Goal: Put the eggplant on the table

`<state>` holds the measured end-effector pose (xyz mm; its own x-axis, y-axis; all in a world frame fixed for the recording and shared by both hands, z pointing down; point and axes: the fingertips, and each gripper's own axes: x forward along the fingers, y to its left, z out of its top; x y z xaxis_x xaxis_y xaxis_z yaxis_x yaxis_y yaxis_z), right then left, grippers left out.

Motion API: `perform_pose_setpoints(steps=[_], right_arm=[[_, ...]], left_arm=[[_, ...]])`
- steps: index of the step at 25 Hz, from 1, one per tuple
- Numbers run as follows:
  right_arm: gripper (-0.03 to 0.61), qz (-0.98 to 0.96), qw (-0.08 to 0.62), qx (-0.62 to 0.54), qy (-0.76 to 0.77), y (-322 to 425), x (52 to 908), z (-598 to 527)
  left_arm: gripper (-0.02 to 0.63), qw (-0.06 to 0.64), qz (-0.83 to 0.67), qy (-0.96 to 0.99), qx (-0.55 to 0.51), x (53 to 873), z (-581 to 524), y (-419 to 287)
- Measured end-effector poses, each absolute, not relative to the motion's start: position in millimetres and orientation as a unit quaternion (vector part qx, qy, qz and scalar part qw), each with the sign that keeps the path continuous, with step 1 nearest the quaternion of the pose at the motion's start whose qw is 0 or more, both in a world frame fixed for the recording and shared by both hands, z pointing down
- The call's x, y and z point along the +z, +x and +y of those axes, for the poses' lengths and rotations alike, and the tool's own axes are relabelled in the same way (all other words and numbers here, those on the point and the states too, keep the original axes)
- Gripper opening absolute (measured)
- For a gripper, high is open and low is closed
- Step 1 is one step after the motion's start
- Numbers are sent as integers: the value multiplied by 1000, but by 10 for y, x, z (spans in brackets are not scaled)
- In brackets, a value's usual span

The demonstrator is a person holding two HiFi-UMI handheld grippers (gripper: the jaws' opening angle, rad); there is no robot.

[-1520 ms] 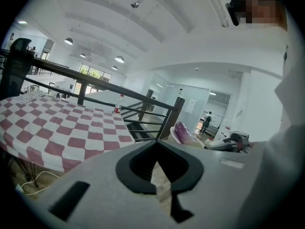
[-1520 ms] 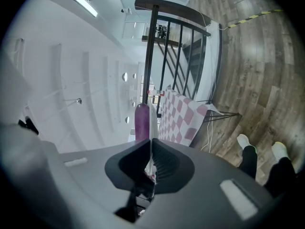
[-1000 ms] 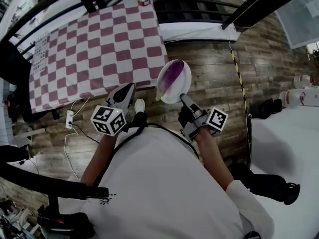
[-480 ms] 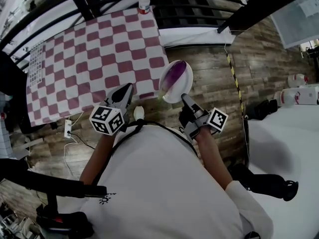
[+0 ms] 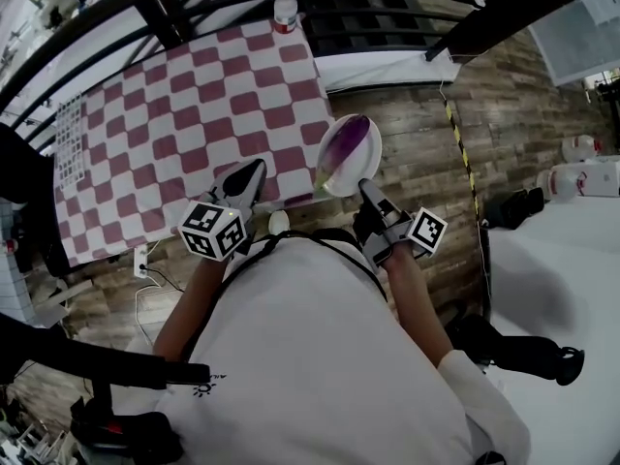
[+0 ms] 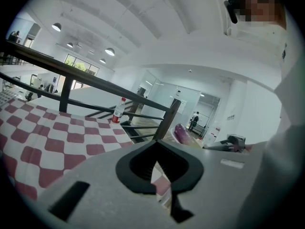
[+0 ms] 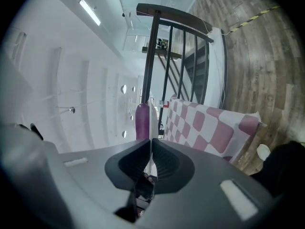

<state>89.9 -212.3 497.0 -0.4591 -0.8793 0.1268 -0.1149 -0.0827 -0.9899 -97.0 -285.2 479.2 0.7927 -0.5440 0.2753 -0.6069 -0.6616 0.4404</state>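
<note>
We log a red-capped bottle (image 5: 284,8) upright just beside the black railing (image 5: 160,19). Wood-plank floor (image 5: 417,163) carries yellow-black striped tape (image 5: 463,158). White jugs (image 5: 581,177) lie far right. Power strip (image 5: 143,260) with white cable sits lower left.

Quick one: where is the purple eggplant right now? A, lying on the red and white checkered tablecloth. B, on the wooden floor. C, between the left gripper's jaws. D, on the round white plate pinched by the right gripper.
D: the purple eggplant lies on the round white plate, and the right gripper is closed on that plate's rim.
</note>
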Motion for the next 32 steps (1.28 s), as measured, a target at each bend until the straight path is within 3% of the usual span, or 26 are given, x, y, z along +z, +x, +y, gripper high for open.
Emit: perform_pose_setpoints(steps=[18,32], right_arm=[[23,623,291,-617,-382,873,5105,-2664],[26,680,177,-647,-296,945,5677,-2898]], left_arm=[[0,267,-337,900,72,4892,-3216,-976],[0,285,-405,866,66,4946,-3121,-759]])
